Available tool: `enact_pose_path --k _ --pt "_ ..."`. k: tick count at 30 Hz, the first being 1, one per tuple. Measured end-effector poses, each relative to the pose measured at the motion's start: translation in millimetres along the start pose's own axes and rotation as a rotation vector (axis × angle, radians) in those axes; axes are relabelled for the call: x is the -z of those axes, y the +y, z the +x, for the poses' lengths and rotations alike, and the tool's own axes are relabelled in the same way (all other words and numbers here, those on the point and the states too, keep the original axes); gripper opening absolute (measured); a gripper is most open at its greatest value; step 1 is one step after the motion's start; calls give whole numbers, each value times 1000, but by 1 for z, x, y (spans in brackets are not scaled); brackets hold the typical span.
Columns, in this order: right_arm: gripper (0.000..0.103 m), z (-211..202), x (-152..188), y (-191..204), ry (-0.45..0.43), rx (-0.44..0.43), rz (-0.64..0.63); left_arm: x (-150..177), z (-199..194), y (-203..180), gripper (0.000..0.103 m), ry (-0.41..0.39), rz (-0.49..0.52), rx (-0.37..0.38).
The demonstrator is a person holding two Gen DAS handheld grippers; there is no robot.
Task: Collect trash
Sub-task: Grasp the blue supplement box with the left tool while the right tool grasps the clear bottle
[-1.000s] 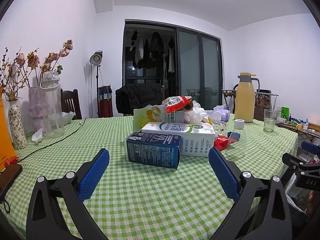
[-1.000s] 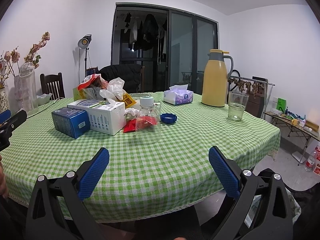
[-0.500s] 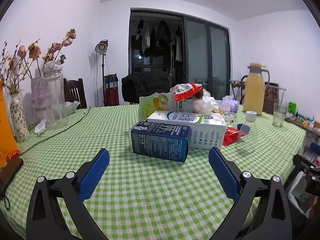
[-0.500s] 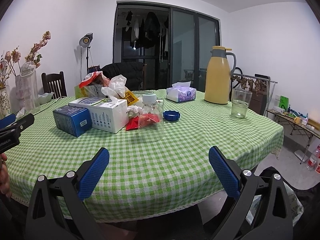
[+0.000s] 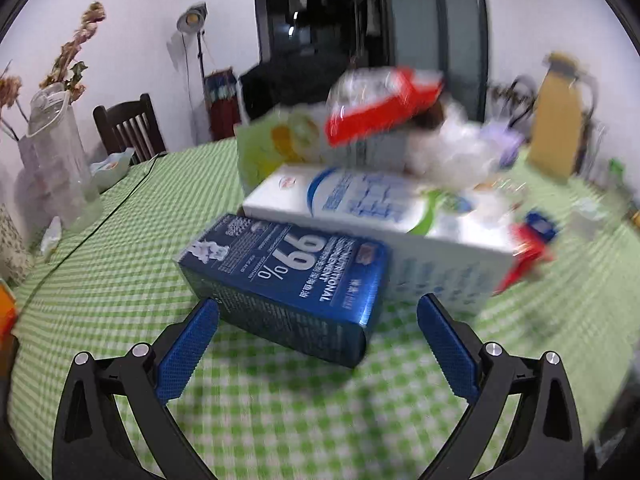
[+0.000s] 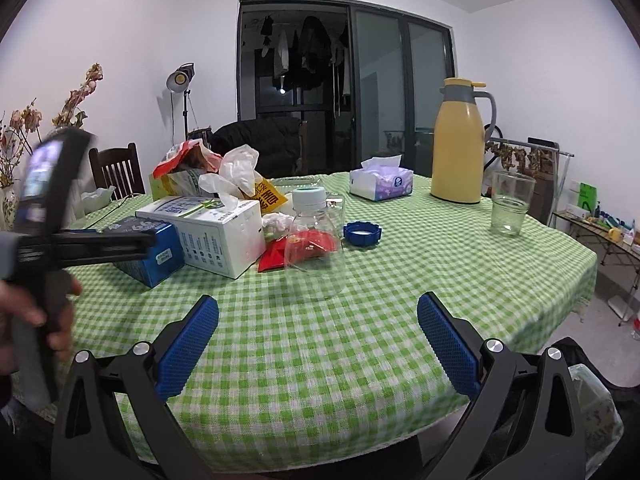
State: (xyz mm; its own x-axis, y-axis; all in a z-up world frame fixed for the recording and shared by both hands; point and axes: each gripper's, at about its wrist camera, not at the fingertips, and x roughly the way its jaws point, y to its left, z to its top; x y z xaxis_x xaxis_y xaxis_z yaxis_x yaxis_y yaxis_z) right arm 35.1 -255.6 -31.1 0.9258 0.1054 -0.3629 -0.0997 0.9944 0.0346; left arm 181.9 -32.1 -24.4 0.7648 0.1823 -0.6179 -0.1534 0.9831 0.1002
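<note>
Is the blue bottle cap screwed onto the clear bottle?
No, the blue cap lies on the tablecloth beside the clear bottle.

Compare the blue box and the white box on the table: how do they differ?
The blue box is smaller and dark blue with white print; the white box is bigger, white with blue print. The blue box lies nearer the left gripper, which is open. Both lie flat, side by side.

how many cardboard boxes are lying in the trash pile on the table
2. The blue box lies at the pile's near left edge, by the left gripper. The white box lies right behind it, touching. Others may be hidden under the bags behind.
</note>
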Motion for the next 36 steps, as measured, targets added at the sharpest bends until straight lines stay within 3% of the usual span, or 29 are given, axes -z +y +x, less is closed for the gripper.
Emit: enact_pose_path --k 3,5,8,10,12,13,16,21,30,31,33,35,36 --pt "96 -3 3 -4 -7 6 -10 3 10 28 97 57 -73 5" --pt "96 -3 6 -9 1 13 1 10 8 57 97 64 -89 -51" --pt "96 1 10 -17 21 7 48 19 2 112 96 57 -144 -223" --pt "96 3 11 -19 25 0 65 24 -1 146 96 64 -233 -257" --pt "96 6 11 -17 28 -17 71 27 -9 165 96 62 -328 -182" --pt "96 7 10 -16 31 -28 72 27 -13 164 96 59 -335 -104" --pt "96 13 3 -11 61 -79 76 14 -12 137 96 54 -250 24" --pt "96 15 -3 -12 36 -96 59 6 19 109 96 79 -92 -38" --pt "96 52 -34 -23 103 -143 -14 3 46 145 96 148 -150 28" --pt "96 59 -39 -22 107 -155 -9 3 45 147 94 142 -160 40" --pt "96 75 -50 -20 116 -174 5 4 41 149 63 122 -160 47" --pt "89 93 -58 -18 138 -180 10 5 34 149 62 112 -149 50" --pt "71 102 -59 -18 156 -180 16 5 31 150 62 103 -145 51"
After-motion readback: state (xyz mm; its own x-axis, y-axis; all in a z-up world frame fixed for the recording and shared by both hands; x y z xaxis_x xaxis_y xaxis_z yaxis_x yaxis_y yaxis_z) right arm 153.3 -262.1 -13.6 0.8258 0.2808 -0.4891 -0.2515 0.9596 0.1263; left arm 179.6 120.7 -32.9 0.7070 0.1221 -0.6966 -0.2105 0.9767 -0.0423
